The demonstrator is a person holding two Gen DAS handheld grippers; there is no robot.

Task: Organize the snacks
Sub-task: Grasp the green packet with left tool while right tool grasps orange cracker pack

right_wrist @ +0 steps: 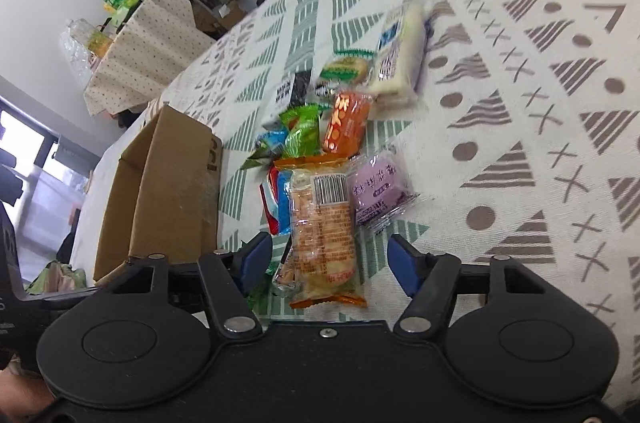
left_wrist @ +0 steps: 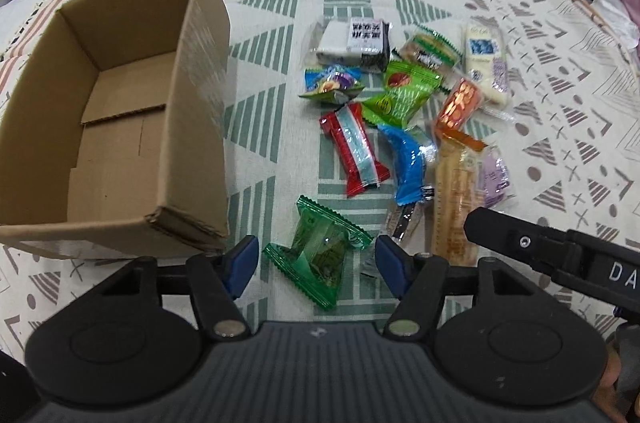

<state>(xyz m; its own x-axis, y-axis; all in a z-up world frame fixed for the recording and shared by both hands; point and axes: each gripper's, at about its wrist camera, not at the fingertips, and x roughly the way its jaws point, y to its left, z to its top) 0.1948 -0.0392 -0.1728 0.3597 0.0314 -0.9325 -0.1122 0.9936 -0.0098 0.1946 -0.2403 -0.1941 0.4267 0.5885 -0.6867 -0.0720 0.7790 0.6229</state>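
nearest: the left hand-held gripper (left_wrist: 316, 259) fills the bottom of its view, blue pads either side of a green packet (left_wrist: 316, 257) lying flat on the tabletop (left_wrist: 520, 71).
left hand-held gripper: jaws about half spread, pads clear of the packet on both sides; nothing grasped, so released.
right hand-held gripper: the right hand-held gripper (right_wrist: 330, 263) straddles the near end of a long orange-edged cracker pack (right_wrist: 324, 235); jaws about half spread, gaps show on both sides, nothing grasped.
snacks: the pile (left_wrist: 400, 111) sits on the patterned cloth just right of the box; red, blue, green, orange, purple and white wrappers overlap one another.
box: an open cardboard box (left_wrist: 120, 127), empty inside, stands just left of the green packet, its near corner close to the left pad.
progress: judged at the very start; no snack is in the box yet.
risk, left: the packet lies skewed between the pads, so closing could catch only the crimped edge and let it slip or spin out on lifting.
risk, box: the left pad is near the box corner; a drift that way could nudge the light box across the cloth.
risk, right: a small dark-ended wrapper (right_wrist: 286, 271) lies tucked against the cracker pack by the left pad, and could be pinched along with it, then drop on the way.
risk, both: the right gripper's black finger shows just beside the left one's right side; working this close, the two could knock together.
risk, cloth: pads pressed too low could snag the cloth and drag the pile.
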